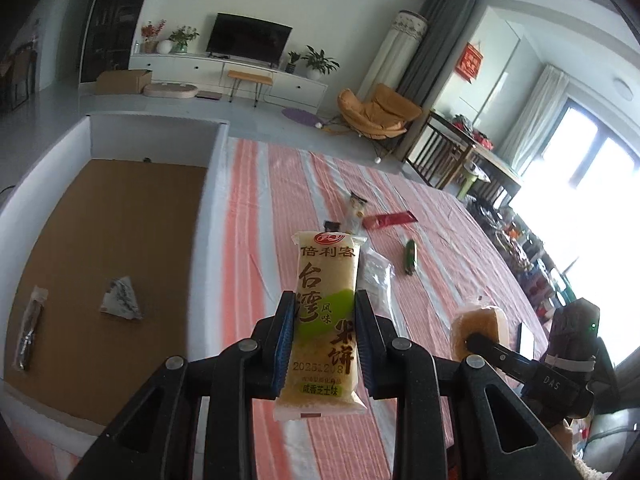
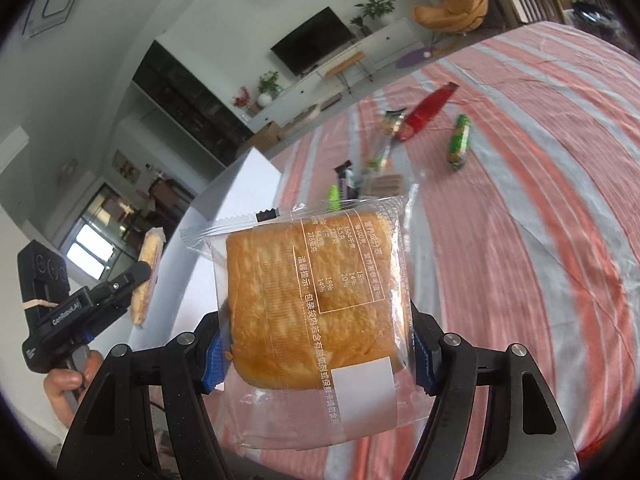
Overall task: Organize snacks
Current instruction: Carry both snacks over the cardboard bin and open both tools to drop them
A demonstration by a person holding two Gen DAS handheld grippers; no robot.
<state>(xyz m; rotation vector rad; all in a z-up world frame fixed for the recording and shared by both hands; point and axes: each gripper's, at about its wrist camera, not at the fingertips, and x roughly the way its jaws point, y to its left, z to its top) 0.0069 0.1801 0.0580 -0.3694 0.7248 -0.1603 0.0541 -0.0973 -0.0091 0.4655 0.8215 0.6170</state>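
My left gripper [image 1: 326,300] is shut on a long yellow-and-green rice cracker packet [image 1: 326,320], held upright above the striped table. To its left stands a white-walled box [image 1: 216,168] with a brown floor. A grey triangular packet [image 1: 120,300] and a long dark packet [image 1: 30,332] lie in it. My right gripper [image 2: 318,340] is shut on a clear packet of square golden bread [image 2: 316,300]. In the right wrist view the left gripper [image 2: 140,276] and its rice cracker packet [image 2: 148,276] hang beside the box wall [image 2: 240,200].
Loose snacks lie on the orange-and-white striped cloth [image 1: 280,200]: a red packet [image 2: 428,110], a green packet [image 2: 460,140] and a small pile [image 2: 368,176]. A hand [image 2: 64,384] grips the left handle. Beyond the table's far edge is a room with a TV, chair and shelves.
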